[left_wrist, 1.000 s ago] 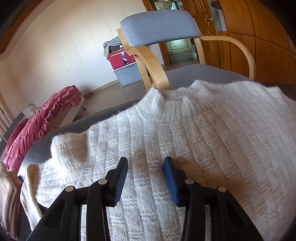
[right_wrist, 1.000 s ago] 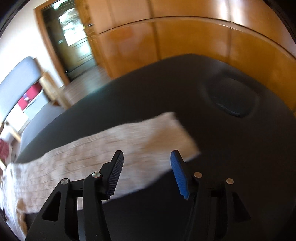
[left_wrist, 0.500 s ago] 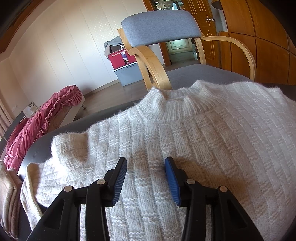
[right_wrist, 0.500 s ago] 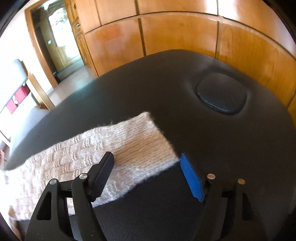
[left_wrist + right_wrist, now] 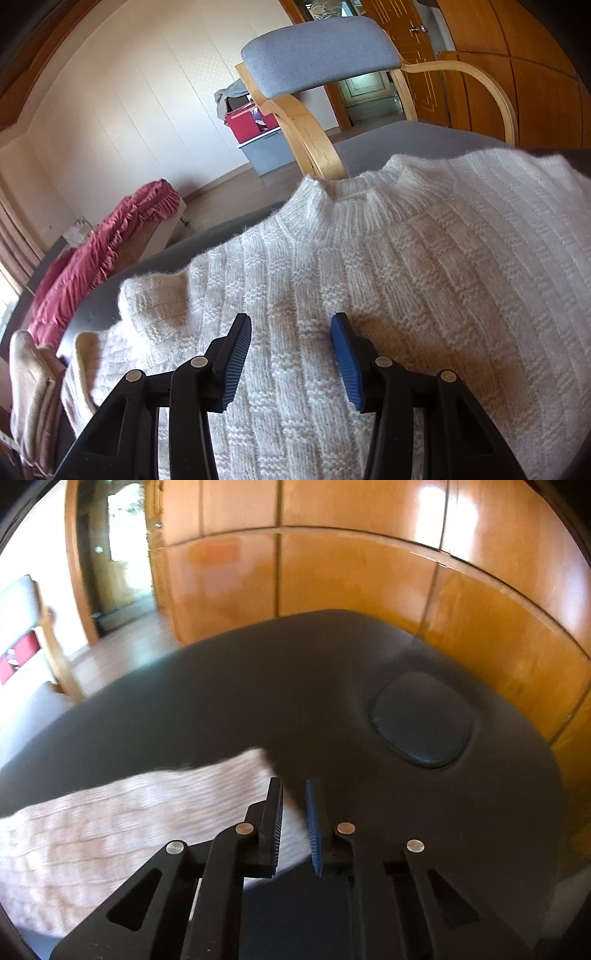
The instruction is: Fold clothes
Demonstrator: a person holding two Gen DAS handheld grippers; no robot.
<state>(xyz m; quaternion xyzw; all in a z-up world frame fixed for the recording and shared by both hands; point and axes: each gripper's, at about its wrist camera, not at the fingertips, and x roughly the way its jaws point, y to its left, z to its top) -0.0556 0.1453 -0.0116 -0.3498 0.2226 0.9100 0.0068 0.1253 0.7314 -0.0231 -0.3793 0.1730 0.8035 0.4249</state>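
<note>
Two grippers over a white knit sweater spread flat on a dark padded table: left gripper above the chest, jaws opening, gripping nothing; right gripper at the sleeve cuff, jaws closing, cuff edge between them.

Your white sweater is chunky knitted wool, fuzzy, with a raised basket-weave and a ribbed collar. Under it, the bench you work on looks like matt dark leatherette, smooth, with a stitched oval pad set in. Beyond the sweater's collar, the chair has grey woven cloth on bent, lacquered wood. Each hand-held gripper is matt black plastic with ribbed blue pads and small metal pins. Behind the bench, the wall panels are glossy wood.
</note>
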